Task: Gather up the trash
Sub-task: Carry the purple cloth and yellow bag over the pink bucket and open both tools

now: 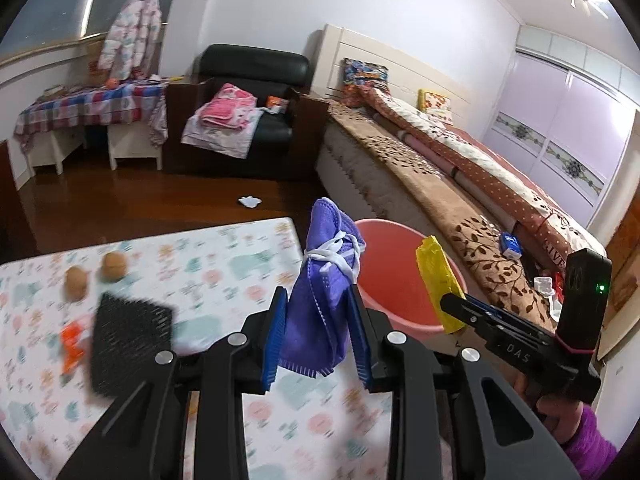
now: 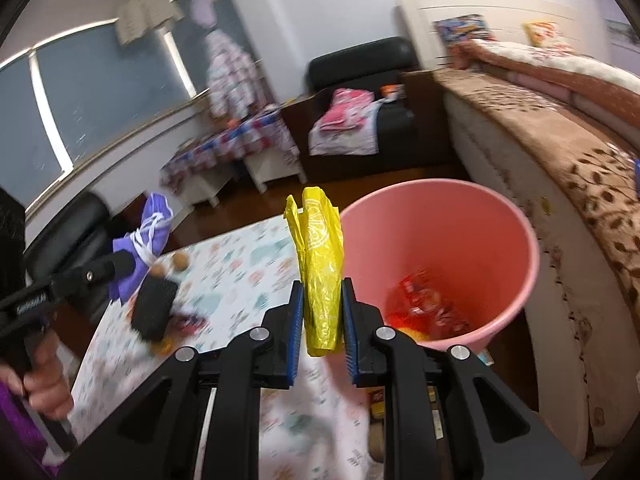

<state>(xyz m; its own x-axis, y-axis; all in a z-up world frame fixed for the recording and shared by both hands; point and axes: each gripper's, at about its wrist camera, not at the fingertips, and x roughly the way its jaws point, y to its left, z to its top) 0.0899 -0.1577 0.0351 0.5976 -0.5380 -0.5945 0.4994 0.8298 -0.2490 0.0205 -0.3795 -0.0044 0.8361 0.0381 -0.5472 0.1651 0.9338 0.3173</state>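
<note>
We hold a two-finger gripper in each hand above a surface covered with a pale cloth printed with small pastel animals. Our left gripper has its blue pads pressed on a crumpled purple face mask with white ear loops, which stands up between them. Our right gripper is closed narrowly on a scrunched yellow plastic bag, also standing upright between the pads. In the left wrist view, the right gripper and its yellow bag appear to the right, just in front of a round pink plastic bin. The bin stands between the surface and a bed with a brown leaf-patterned blanket, and red and orange wrappers lie at its bottom. Both held items are near the bin's rim but not inside it; the bag is closer to it than the mask.

On the surface, to the left, lie a black square brush with dense bristles, two small brown round objects and an orange wrapper, all blurred. A white crumpled scrap lies on the dark wooden floor beyond. A hand in a purple sleeve grips the right handle
</note>
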